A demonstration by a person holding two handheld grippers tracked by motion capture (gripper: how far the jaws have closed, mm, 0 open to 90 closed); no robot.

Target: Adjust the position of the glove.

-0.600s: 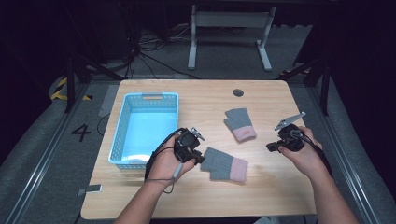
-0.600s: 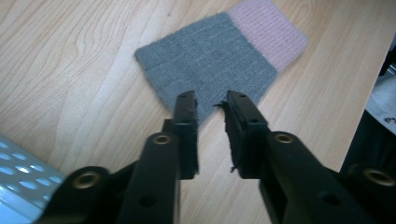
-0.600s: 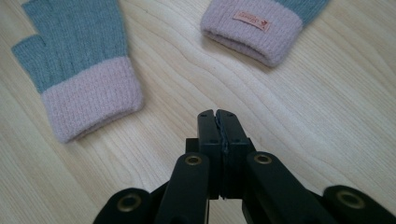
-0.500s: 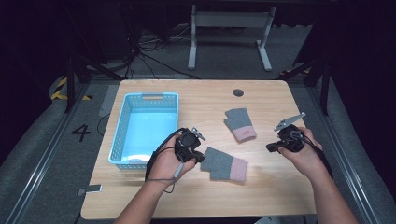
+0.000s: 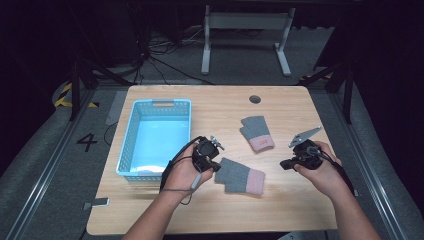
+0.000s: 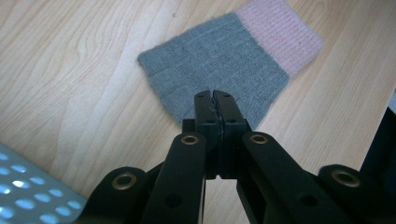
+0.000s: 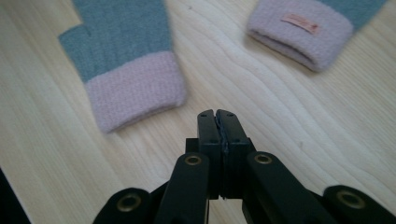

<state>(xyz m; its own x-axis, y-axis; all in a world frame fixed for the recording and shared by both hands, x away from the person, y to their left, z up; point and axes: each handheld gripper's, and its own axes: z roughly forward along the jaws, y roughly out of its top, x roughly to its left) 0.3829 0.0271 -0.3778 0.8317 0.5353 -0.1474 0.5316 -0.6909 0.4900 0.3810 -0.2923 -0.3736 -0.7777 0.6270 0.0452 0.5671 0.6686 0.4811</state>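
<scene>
High view: both tools closed beside near glove [image 5: 240, 176]

Two grey-and-pink gloves [image 5: 240, 176] [image 5: 257, 133] are flanked by the left gripper [image 5: 216, 167] and right gripper [image 5: 284, 164]; blue basket [image 5: 131, 137] at the table's left edge.
</scene>
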